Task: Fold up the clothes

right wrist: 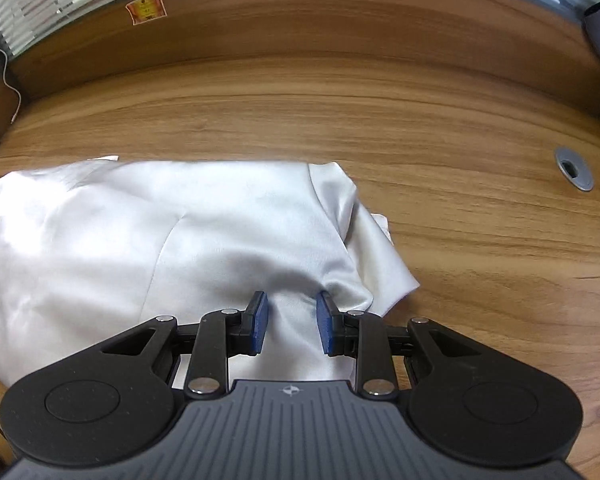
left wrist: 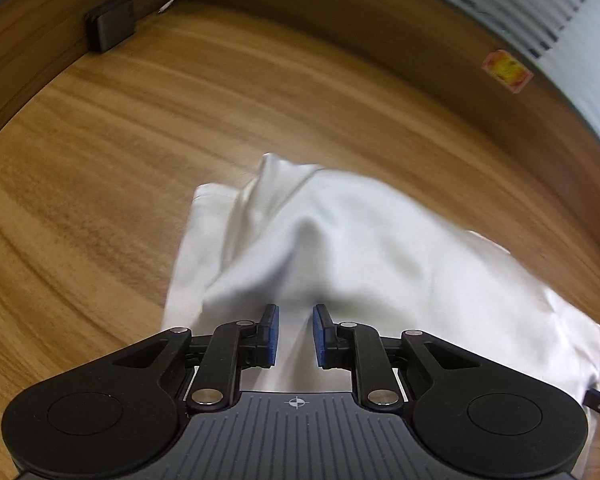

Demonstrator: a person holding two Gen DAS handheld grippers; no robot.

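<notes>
One white satin garment [right wrist: 172, 240] lies crumpled on the wooden desk [right wrist: 460, 240], its long axis running left to right in the right wrist view; motion blur hides its type, and its near edge is cut off. Two grippers, left gripper [left wrist: 296, 312] and right gripper [right wrist: 291, 300], hover over it, fingers slightly spread with cloth between them, pinching nothing.

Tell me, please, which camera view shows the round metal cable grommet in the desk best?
The right wrist view: the cable grommet sits in plain sight on the wooden desk, right of the white garment. The left wrist view does not show it.
</notes>
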